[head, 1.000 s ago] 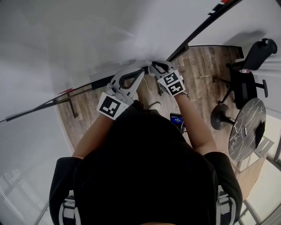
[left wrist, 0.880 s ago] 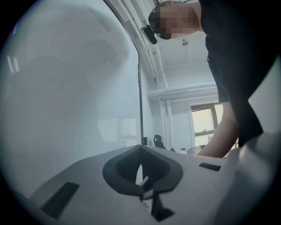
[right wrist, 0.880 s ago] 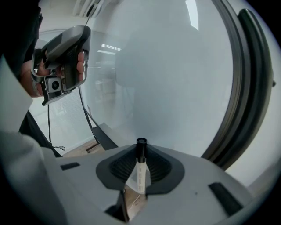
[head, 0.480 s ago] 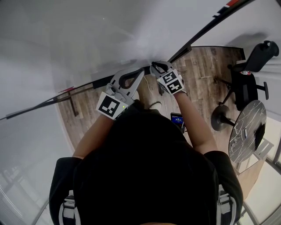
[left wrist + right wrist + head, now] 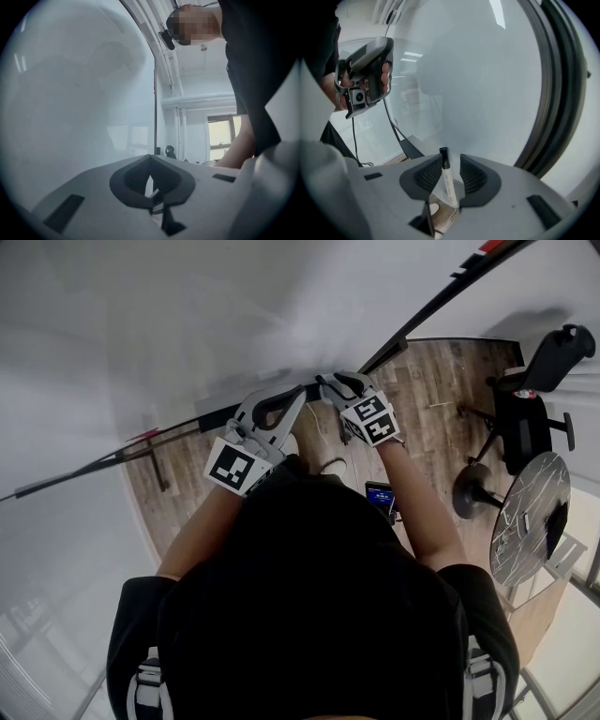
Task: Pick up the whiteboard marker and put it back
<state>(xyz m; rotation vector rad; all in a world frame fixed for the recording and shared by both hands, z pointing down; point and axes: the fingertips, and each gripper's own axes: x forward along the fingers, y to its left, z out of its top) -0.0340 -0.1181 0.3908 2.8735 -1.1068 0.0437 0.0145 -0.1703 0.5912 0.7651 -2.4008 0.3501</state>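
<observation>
Beneath you, the wooden floor [image 5: 422,381] carries a black office chair [image 5: 521,427] and a round surface [image 5: 534,479] beside it. On that pale, marbled top lie a dark flat item [image 5: 555,521] and a smaller one [image 5: 522,520], too small to identify.

Wood plank floor [image 5: 427,381]. Black office chair [image 5: 525,404] near a round marble-look table [image 5: 534,479]. Big glossy white panel [image 5: 141,334], black frame. Bright window [image 5: 220,136] far side, daylight in. White ceiling pipes [image 5: 197,101] overhead.
</observation>
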